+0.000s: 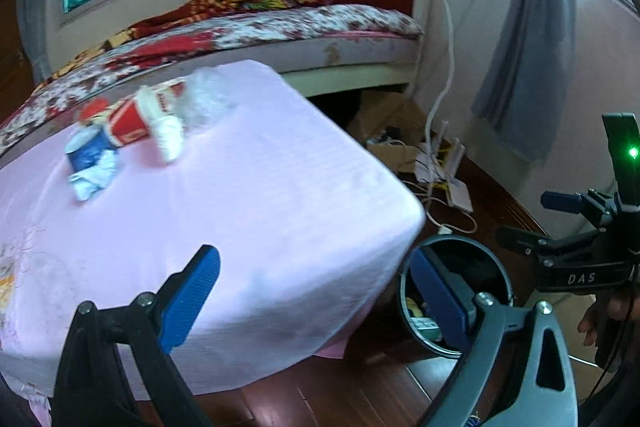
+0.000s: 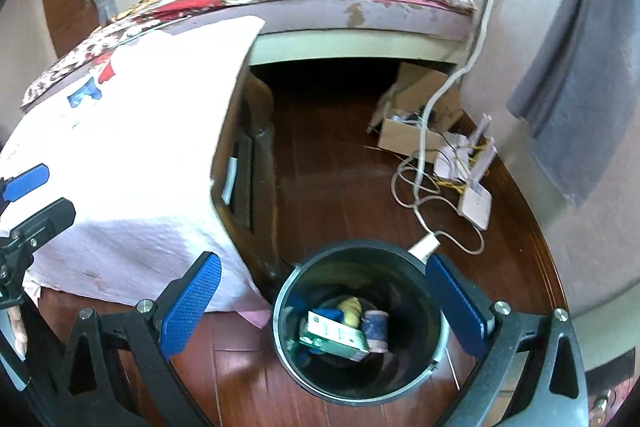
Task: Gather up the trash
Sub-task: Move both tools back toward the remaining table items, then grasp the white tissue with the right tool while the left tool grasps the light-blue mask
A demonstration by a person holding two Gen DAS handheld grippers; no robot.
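Observation:
A pile of trash lies at the far left of the pink-covered table: a red paper cup, a blue-and-white crushed can, a crumpled white wrapper and clear plastic. My left gripper hovers open over the table's near corner, nothing between its blue pads. My right gripper stands open directly above the black trash bin, which holds a green-white carton, a small can and a yellowish scrap. The bin also shows in the left wrist view.
A bed with a floral sheet stands behind the table. On the wooden floor lie a cardboard box, white cables and a router. Grey curtain hangs at the right.

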